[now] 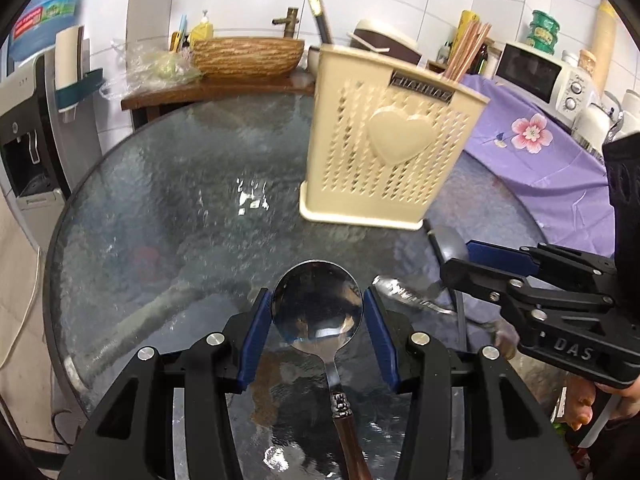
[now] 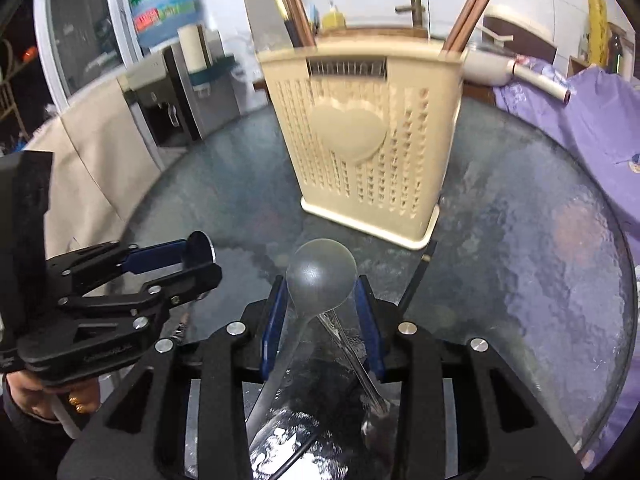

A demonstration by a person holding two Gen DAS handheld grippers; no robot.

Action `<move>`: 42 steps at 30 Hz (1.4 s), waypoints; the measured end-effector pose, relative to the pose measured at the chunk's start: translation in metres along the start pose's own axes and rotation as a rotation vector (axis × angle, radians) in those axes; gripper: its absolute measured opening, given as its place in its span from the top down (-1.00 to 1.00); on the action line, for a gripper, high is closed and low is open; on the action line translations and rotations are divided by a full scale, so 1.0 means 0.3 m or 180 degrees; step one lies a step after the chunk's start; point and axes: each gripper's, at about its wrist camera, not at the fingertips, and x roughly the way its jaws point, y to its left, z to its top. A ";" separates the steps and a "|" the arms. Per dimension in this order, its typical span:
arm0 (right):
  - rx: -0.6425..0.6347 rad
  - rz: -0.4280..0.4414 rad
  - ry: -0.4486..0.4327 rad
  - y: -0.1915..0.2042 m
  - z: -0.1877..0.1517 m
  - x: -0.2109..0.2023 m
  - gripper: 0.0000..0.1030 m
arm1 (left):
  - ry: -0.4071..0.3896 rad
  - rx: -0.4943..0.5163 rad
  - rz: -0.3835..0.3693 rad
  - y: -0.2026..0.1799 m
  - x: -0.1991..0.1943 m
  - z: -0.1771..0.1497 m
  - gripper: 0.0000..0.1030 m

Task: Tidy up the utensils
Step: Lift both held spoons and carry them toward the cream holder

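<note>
A cream perforated utensil holder (image 1: 384,152) with a heart on its front stands on the round glass table (image 1: 160,208); it also shows in the right wrist view (image 2: 360,148), with chopsticks (image 2: 472,4) in it. My left gripper (image 1: 317,312) is shut on the bowl of a round steel spoon with a brown handle (image 1: 316,304). My right gripper (image 2: 321,300) has its fingers on either side of a grey ladle-like spoon (image 2: 320,276); a second steel spoon (image 2: 360,364) lies crossed under it. The right gripper (image 1: 460,268) shows at the right of the left wrist view, by a small steel spoon (image 1: 404,292).
A black chopstick (image 2: 416,280) lies on the glass beside the holder's base. A purple flowered cloth (image 1: 532,140) covers the right side. A wooden counter with a woven basin (image 1: 248,56) and a water dispenser (image 1: 28,128) stand behind the table.
</note>
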 end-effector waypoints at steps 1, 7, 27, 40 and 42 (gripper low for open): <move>-0.0016 0.0019 -0.0066 0.001 0.000 -0.024 0.31 | -0.0037 0.0014 -0.0007 -0.008 -0.015 0.007 0.11; -0.0179 0.0013 -0.0361 0.021 -0.013 -0.134 0.31 | -0.0178 0.0092 -0.0034 -0.061 -0.066 0.038 0.11; -0.0037 -0.0052 -0.0192 -0.034 0.001 -0.068 -0.19 | -0.0252 0.0061 0.0029 -0.059 -0.084 0.056 0.11; -0.0041 -0.0306 0.0473 0.056 0.044 0.251 0.03 | -0.0244 -0.0166 0.0086 0.040 -0.097 0.034 0.11; -0.0052 -0.0343 0.0510 0.058 0.047 0.277 0.03 | -0.0246 -0.0183 0.0095 0.050 -0.099 0.032 0.11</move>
